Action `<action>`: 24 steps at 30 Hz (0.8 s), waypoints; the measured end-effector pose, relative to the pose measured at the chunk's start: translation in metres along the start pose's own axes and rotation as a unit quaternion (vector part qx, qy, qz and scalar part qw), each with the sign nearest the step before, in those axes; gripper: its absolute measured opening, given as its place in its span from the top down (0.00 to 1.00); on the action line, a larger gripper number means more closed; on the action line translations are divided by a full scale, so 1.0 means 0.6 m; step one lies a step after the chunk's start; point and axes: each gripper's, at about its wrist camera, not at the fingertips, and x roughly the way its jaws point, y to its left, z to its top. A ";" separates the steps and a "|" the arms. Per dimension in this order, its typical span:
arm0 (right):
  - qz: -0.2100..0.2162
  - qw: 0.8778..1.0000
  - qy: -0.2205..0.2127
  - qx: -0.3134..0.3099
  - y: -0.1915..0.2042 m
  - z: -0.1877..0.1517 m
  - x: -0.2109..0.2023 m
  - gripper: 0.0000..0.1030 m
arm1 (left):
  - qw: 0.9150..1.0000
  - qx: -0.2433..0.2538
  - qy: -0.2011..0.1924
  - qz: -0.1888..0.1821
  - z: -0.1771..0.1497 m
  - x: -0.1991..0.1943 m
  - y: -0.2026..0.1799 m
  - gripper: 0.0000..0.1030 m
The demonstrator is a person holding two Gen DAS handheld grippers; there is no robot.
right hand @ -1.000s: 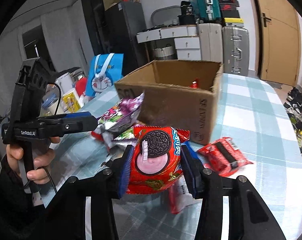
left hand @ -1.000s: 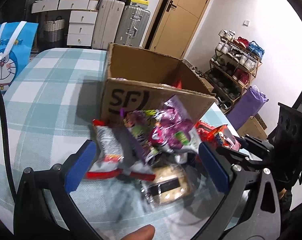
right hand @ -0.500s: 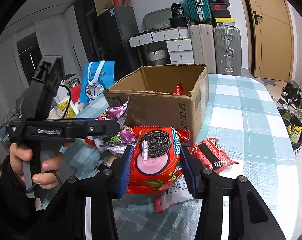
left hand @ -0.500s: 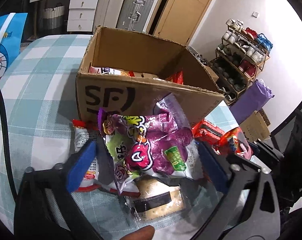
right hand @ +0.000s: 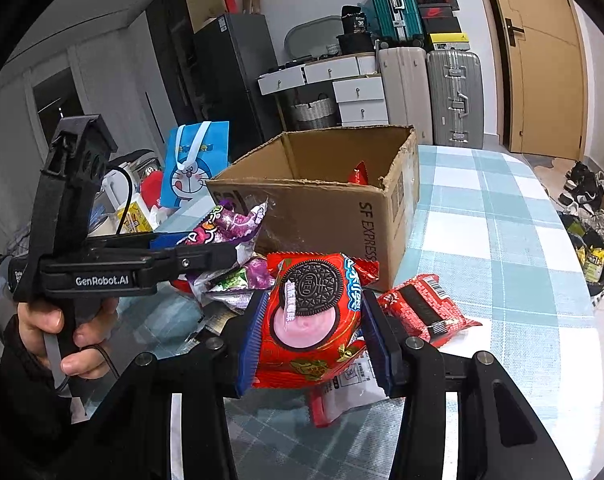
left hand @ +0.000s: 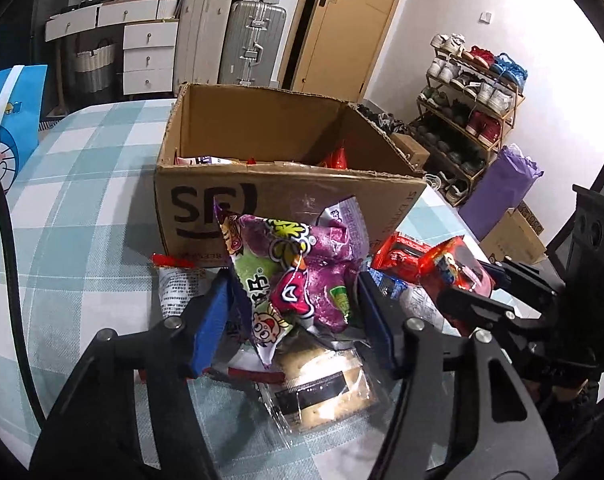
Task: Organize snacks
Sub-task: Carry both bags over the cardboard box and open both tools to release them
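An open cardboard box [left hand: 285,196] stands on the checked table, with a few packets inside. In front of it lies a pile of snacks. My left gripper [left hand: 291,292] is closing its jaws on a purple snack bag [left hand: 302,272] at the top of the pile, and the blue pads squeeze its sides. Under the bag lie a clear-wrapped cracker pack [left hand: 326,388] and a red-and-white packet [left hand: 177,284]. My right gripper [right hand: 314,340] is shut on a red Oreo pack [right hand: 314,312], held above the table near the box's corner [right hand: 322,208]. A hand [right hand: 73,332] holds the left gripper [right hand: 205,252].
A red packet [right hand: 422,308] and a white-and-red one [right hand: 342,396] lie by the right gripper. A blue cartoon bag [right hand: 193,168] stands at the table's left. Suitcases, drawers and a shoe rack [left hand: 474,92] line the room beyond the checked tablecloth [left hand: 81,184].
My left gripper moved in toward the pile and box, and its jaws narrowed from wide open onto the purple bag. The right gripper kept still with the Oreo pack.
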 end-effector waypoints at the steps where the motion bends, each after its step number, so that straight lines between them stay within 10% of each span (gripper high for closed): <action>1: 0.001 1.000 -0.001 -0.001 0.000 0.000 -0.001 0.55 | 1.000 -0.001 -0.001 -0.001 -0.001 -0.003 0.001 0.43; 24: -0.022 0.998 -0.060 0.007 0.021 0.085 -0.021 0.55 | 0.998 0.007 -0.056 0.005 0.067 -0.085 0.012 0.43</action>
